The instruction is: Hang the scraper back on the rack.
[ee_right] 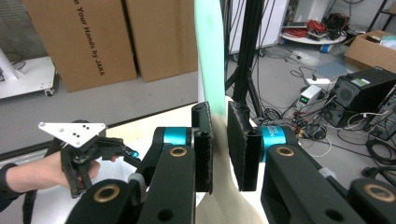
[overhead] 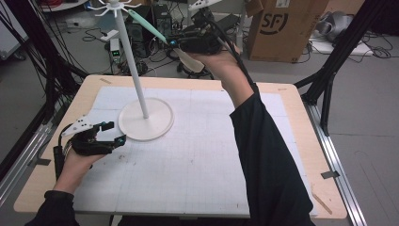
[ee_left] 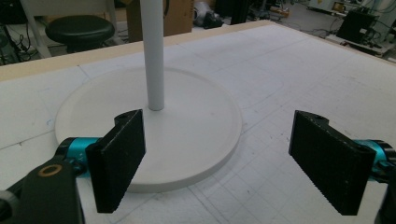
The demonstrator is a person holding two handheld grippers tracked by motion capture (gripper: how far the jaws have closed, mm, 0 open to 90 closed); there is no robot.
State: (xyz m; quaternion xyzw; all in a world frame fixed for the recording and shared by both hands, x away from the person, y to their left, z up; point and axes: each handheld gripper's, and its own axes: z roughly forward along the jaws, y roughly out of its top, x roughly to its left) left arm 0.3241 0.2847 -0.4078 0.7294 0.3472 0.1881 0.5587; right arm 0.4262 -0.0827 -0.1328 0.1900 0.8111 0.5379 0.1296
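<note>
A white stand rises from a round base (overhead: 146, 123) on the table's left half, its pole (overhead: 133, 66) ending in hooks (overhead: 114, 6) at the top. My right gripper (overhead: 175, 43) is held high behind the table, right of the pole, shut on a spatula. The spatula's mint-green handle (overhead: 146, 24) points up-left toward the hooks and its cream blade (overhead: 190, 60) hangs below the jaws. In the right gripper view the handle (ee_right: 210, 51) runs up between the pads of this gripper (ee_right: 219, 140). My left gripper (overhead: 115, 133) rests low beside the base, open and holding nothing; its view shows the base (ee_left: 187, 121) and pole (ee_left: 153, 51) just ahead of the gripper (ee_left: 224, 154).
A white gridded mat (overhead: 211, 155) covers the wooden table. Behind the table stand a cardboard box (overhead: 282, 28), black frame legs (overhead: 329, 70) and tangled cables with electronics (overhead: 141, 42). A black stool (ee_left: 79, 30) sits past the table edge.
</note>
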